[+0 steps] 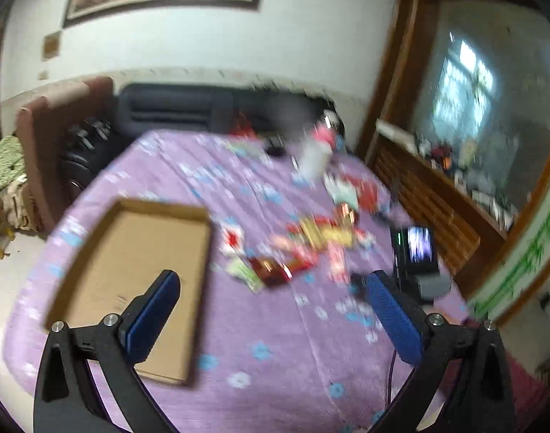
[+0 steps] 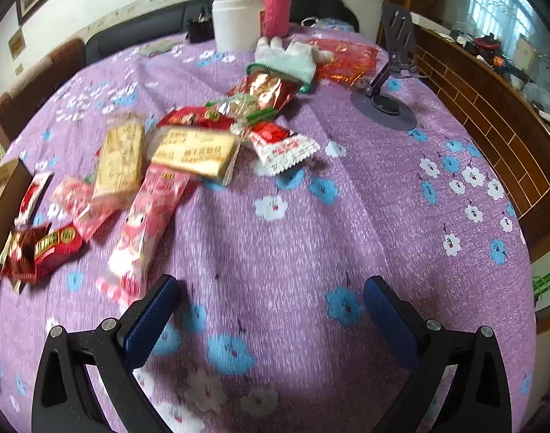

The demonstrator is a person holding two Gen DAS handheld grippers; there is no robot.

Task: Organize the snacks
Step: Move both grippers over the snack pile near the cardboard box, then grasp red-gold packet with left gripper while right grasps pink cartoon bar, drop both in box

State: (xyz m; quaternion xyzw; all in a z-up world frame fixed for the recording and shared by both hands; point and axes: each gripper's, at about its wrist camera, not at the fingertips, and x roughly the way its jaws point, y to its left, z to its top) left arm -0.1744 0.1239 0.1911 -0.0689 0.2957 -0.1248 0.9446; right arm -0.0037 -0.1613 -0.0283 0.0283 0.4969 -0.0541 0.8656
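Cardboard tray (image 1: 130,274): it is lying on the left part of the purple tablecloth (image 2: 311,234), empty as far as the blurred left view is showing; in the right view only a corner is peeking in at the left edge.
Left gripper (image 1: 271,301): it is hovering wide open above the cloth, holding nothing, one finger over the tray.
Snacks (image 2: 159,166): they are lying in a loose pile just right of the tray, several overlapping.
Right gripper (image 2: 271,306): it is also standing wide open and empty, near the pink packet (image 2: 145,223).
Risk, pile: I think that closing on overlapped wrappers is likely dragging a neighbour along or letting the slippery foil slide out.
Risk, cloth: the fingers may be pinching the cloth and pulling everything.
Risk, far side: the white jar (image 2: 237,21) and pink bottle (image 2: 273,3) could be knocked.
Hard to see: the left view is smeared, so packets there are not readable.
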